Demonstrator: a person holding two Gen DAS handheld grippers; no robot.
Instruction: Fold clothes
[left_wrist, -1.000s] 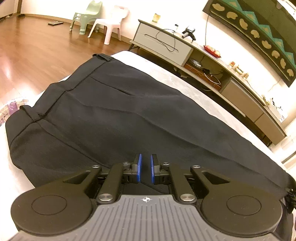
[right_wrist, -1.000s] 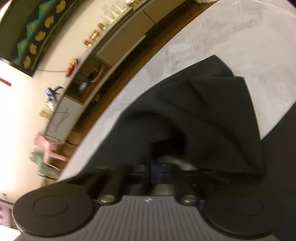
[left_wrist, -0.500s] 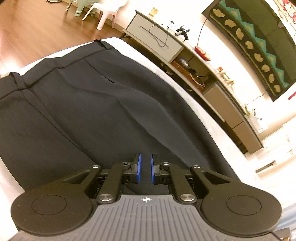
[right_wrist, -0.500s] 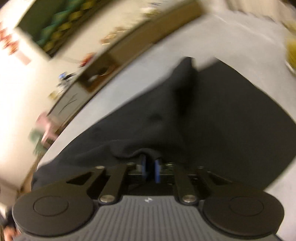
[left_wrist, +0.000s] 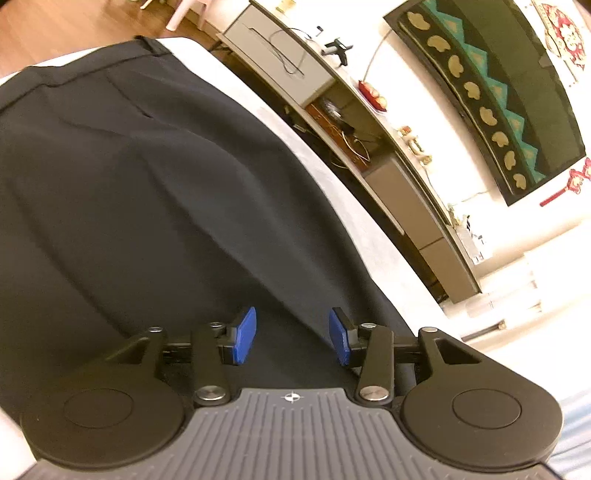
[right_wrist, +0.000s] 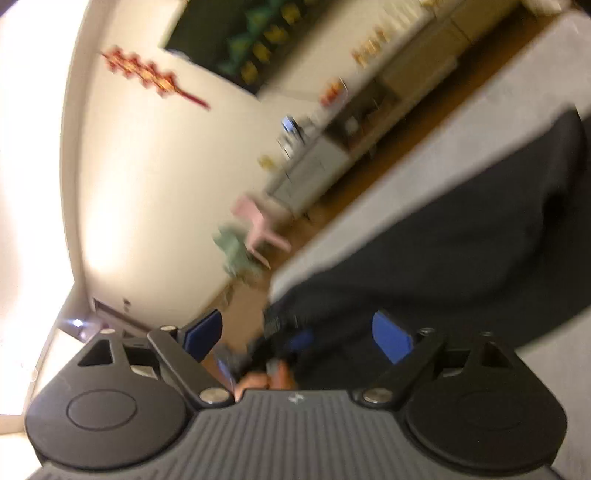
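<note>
Hovering low over dark trousers, the left gripper has its blue-padded fingers spread wide, holding nothing. The trousers lie flat on a pale grey surface. The right gripper, in a blurred view, is also spread wide and empty above the trousers' edge. Beyond stands a long sideboard.

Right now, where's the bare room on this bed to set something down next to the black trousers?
A bare grey strip of bed runs between the black trousers and the edge facing the TV cabinet. More bare bed shows beyond the trousers in the right view. The middle is covered by trousers.
</note>
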